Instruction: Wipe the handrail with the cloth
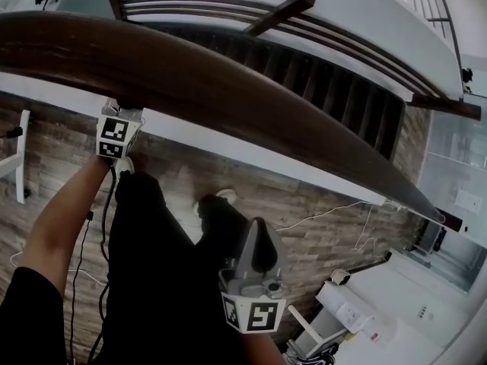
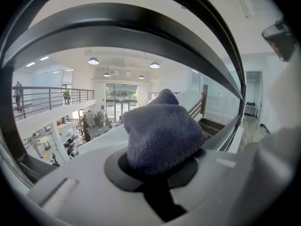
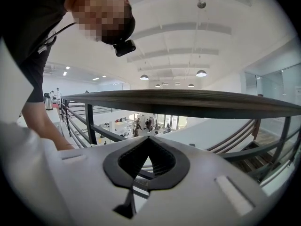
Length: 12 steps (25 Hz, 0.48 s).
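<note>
The dark wooden handrail [image 1: 228, 90] runs diagonally from upper left to lower right. My left gripper [image 1: 119, 120] sits right under its near edge, its tips hidden by the rail. In the left gripper view the left gripper [image 2: 160, 157] is shut on a bunched blue-grey cloth [image 2: 160, 128], and the handrail [image 2: 141, 29] arcs close above it. My right gripper [image 1: 256, 230] hangs lower, well away from the rail and over the person's legs. In the right gripper view the right gripper [image 3: 147, 140] is shut with nothing in it, and the handrail [image 3: 197, 102] crosses level ahead.
Dark lower rails and posts [image 3: 89, 124] stand under the handrail. A staircase [image 1: 342, 90] descends beyond it. Cables [image 1: 327, 215] trail over the wood floor [image 1: 228, 177]. White furniture [image 1: 358, 310] stands at lower right. An open atrium [image 2: 70, 135] lies beyond the rail.
</note>
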Tool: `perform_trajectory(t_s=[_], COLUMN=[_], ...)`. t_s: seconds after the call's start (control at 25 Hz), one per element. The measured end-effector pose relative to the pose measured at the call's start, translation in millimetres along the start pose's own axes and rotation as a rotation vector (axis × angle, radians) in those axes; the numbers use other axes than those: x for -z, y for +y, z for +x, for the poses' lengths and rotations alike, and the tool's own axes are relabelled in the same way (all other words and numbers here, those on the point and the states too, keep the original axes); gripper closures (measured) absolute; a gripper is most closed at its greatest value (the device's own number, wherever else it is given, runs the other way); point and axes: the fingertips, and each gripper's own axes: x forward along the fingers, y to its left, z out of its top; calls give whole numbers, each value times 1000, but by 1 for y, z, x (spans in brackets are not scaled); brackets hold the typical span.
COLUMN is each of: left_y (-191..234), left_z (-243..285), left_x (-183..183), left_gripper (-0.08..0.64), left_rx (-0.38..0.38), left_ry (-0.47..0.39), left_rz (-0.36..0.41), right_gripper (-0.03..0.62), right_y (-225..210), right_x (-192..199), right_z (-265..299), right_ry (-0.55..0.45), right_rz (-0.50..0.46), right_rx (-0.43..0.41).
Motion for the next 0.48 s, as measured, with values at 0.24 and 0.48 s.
perform_trajectory(t_s=[0.24, 0.48], left_y=[-23, -45], left_z=[12, 21], left_x=[0, 1], left_gripper=[511, 511], left_rx=[-7, -44], left_ry=[10, -17], left_rz=[10, 15], right_gripper=[591, 591], right_y=[-29, -62], right_x=[18, 29], right_z=[-10, -18], right_ry=[-6, -8], right_rz=[22, 6], right_rx=[-3, 6])
